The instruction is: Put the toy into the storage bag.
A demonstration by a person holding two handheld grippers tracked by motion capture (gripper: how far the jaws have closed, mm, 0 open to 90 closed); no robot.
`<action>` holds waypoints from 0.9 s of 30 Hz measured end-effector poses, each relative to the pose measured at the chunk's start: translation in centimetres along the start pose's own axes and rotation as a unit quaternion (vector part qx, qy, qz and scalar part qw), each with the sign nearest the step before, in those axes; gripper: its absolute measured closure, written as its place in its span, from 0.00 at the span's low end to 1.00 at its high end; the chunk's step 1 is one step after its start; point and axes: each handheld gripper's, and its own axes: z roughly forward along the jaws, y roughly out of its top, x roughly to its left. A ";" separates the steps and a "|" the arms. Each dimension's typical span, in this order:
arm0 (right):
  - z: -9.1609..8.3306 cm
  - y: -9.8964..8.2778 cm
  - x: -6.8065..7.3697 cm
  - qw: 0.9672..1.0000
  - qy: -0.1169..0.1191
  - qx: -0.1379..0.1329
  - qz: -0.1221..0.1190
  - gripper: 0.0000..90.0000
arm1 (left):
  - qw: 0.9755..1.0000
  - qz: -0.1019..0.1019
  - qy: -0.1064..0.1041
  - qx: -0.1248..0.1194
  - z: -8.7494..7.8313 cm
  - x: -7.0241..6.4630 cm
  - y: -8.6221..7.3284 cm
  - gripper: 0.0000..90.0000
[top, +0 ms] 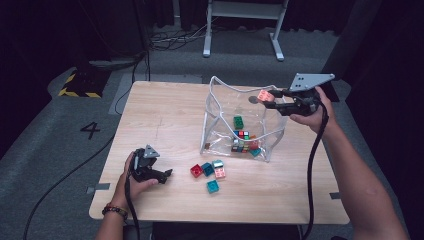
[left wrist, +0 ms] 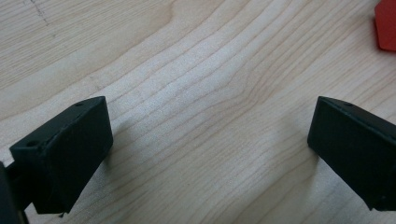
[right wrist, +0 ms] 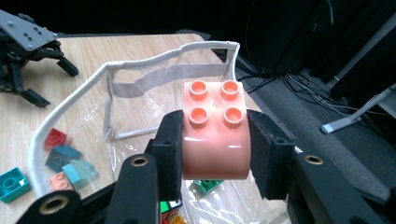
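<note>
Five loose bricks [top: 209,173] lie on the table [top: 165,105] nearest the person, just at five o'clock of the left gripper [top: 159,176], which rests low on the wood with its jaws spread apart and nothing between them, probably parked so the other hand can work. Beyond them stands the clear bag [top: 242,120], its white rim propped open so bricks can drop in from above; several coloured bricks already sit at its bottom. At one o'clock of the bag, the right gripper [top: 266,101] is clamped on a pink brick [right wrist: 214,135], studs up, held over the bag's far rim, apparently for release inside. Glare and creases in the plastic blur the bricks within, so their count is unclear, and the pink brick's underside is hidden by the jaws.
</note>
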 end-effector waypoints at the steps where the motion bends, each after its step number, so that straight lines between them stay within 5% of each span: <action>1: 0.3 0.1 -0.1 1.000 0.000 0.003 0.002 0.67 | 1.000 0.000 0.000 0.000 0.0 0.0 0.0 0.00; 11: 3.0 0.4 -1.1 0.999 0.004 0.034 0.007 0.66 | 1.000 0.001 0.000 -0.001 0.0 0.0 0.0 0.00; 17: 4.7 0.2 -1.5 0.997 0.013 0.079 -0.001 0.67 | 1.000 0.000 0.000 0.000 0.0 0.0 0.0 0.00; 25: 6.1 -0.1 -1.6 0.985 0.038 0.165 -0.025 0.66 | 1.000 0.000 0.000 0.000 0.0 0.0 0.0 0.00; 27: 6.5 -0.4 -1.8 0.979 0.045 0.196 -0.035 0.66 | 1.000 0.000 0.000 0.000 0.0 0.0 0.0 0.00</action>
